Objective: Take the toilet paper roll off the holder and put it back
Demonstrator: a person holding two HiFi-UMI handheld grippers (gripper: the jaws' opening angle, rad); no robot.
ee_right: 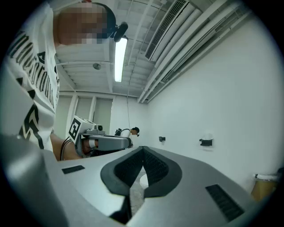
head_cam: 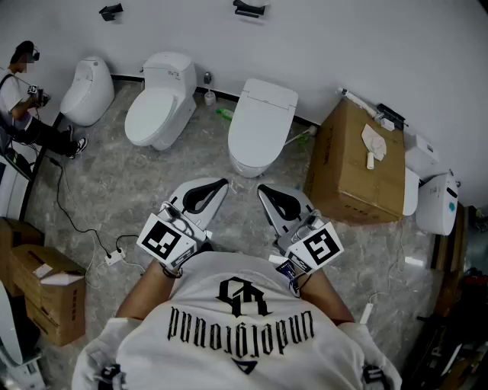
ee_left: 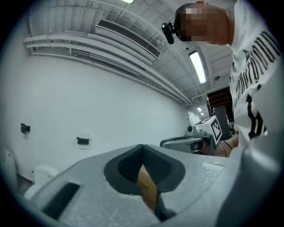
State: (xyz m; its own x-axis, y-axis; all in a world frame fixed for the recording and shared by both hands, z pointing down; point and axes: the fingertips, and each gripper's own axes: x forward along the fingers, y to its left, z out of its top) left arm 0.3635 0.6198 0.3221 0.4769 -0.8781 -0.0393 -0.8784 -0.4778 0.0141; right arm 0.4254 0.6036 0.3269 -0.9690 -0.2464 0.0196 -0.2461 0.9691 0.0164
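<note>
I hold both grippers close in front of my chest, pointing at the far wall. My left gripper [head_cam: 221, 183] is shut with nothing in it, its pads meeting at the tip [ee_left: 142, 146]. My right gripper [head_cam: 262, 188] is shut and empty as well [ee_right: 143, 149]. Two black wall holders [head_cam: 249, 9] [head_cam: 110, 11] are mounted high on the white wall, well ahead of both grippers. One holder [ee_right: 205, 142] shows in the right gripper view and one [ee_left: 83, 141] in the left gripper view. A faint pale shape sits over each; I cannot tell whether it is the toilet paper roll.
Three white toilets stand on the grey floor along the wall: [head_cam: 259, 126], [head_cam: 160, 103], [head_cam: 88, 91]. A large cardboard box [head_cam: 358, 164] stands at the right, smaller boxes [head_cam: 46, 293] at the lower left. A person [head_cam: 23, 99] sits at the far left. A cable and power strip [head_cam: 114, 257] lie on the floor.
</note>
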